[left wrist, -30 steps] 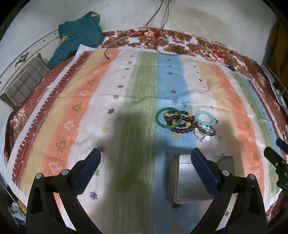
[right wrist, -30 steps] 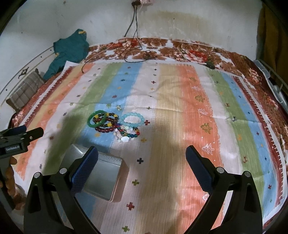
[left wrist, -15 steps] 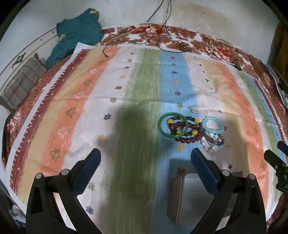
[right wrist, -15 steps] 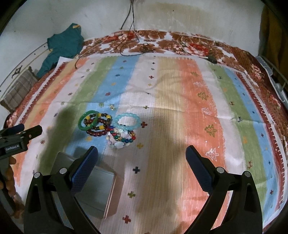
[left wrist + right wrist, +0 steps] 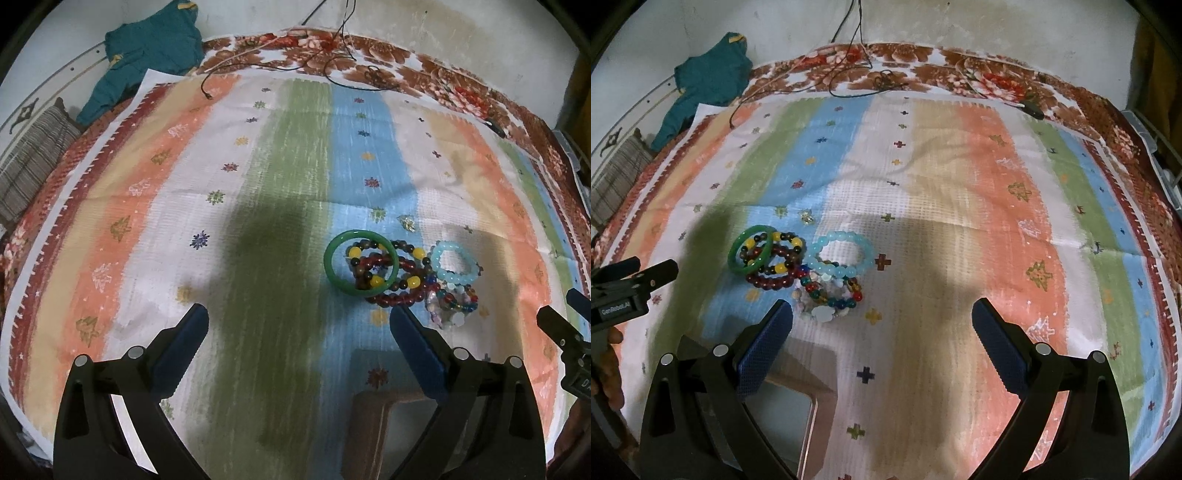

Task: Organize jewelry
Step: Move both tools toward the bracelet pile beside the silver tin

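Left wrist view: we hold our left gripper [image 5: 297, 332] wide open and empty; the bracelets [image 5: 400, 271] lie ahead, just right of centre.
Right wrist view: our right gripper [image 5: 881, 328] gapes empty too, bracelets [image 5: 801, 264] ahead-left, the tin box [image 5: 786, 413] under its left finger.

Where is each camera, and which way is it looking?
Left wrist: sits on the left gripper, looking forward and down over the striped cloth at the bracelets; its own open fingers show, with the right gripper at the right edge.
Right wrist: sits on the right gripper, looking the same way; its own open fingers show, plus the left gripper and a hand at the left edge.
Both share the bracelets, metal box, cloth and teal garment.
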